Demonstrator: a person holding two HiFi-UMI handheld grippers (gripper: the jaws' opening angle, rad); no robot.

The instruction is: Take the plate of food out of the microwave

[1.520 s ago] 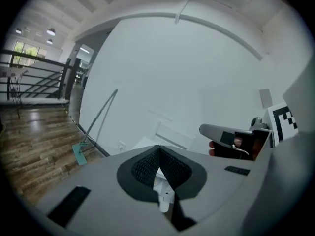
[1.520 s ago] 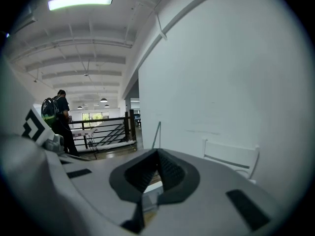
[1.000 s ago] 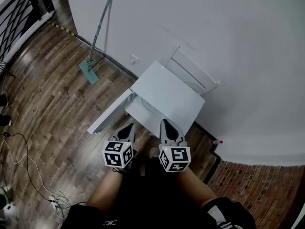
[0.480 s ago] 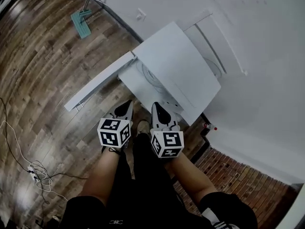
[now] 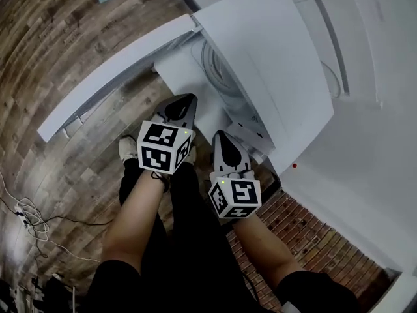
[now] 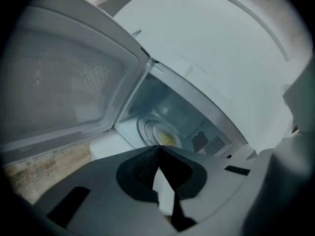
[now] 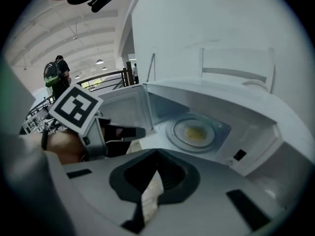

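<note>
A white microwave (image 5: 273, 57) stands low by the wall, its door (image 5: 111, 77) swung wide open to the left. Inside, a pale plate (image 7: 194, 132) with yellow food rests on the turntable; the left gripper view also shows the plate (image 6: 165, 136) just past the jaw tips. My left gripper (image 5: 186, 103) is shut and empty in front of the open cavity. My right gripper (image 5: 221, 139) is beside it, slightly further back, also shut with nothing between its fingers. Neither touches the plate.
The open door (image 6: 64, 82) fills the space to the left of the cavity. Wooden floor lies below, with cables (image 5: 26, 214) at the left and brick paving (image 5: 306, 233) at the right. A person (image 7: 54, 77) stands far off by a railing.
Both grippers have dropped down towards the microwave's open front, which now fills far more of the head view. The jaws stay shut.
</note>
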